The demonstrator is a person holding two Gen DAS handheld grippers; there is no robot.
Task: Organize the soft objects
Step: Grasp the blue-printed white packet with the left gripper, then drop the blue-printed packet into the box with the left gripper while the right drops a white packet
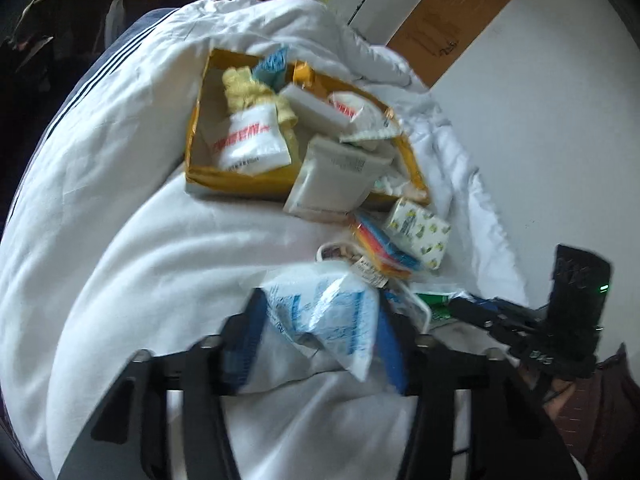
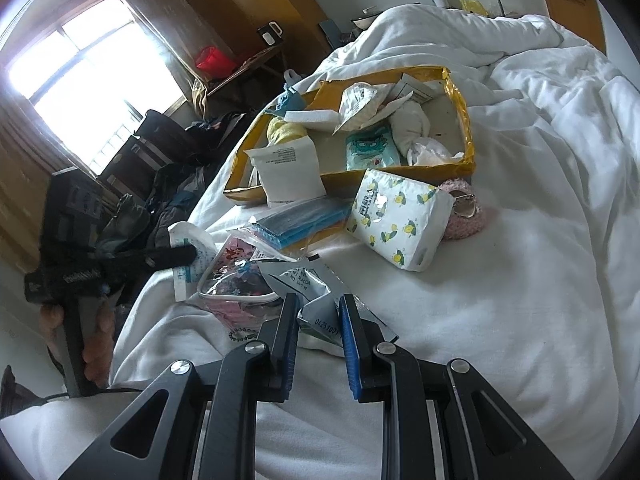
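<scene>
My left gripper sits low in the left wrist view, shut on a crinkled white and blue plastic packet that fills the gap between its fingers. The right wrist view shows this left gripper at the left, on the same packet. My right gripper is shut on a silver and green packet just above the duvet. Behind both stands a yellow cardboard box holding several soft items. A lemon-print tissue pack and a bag of coloured cloths lie in front of the box.
Everything rests on a rumpled white duvet. A clear cartoon-print pouch lies between the grippers, and a pink fuzzy item lies beside the tissue pack. Dark suitcases and a bright window are off the bed's left side.
</scene>
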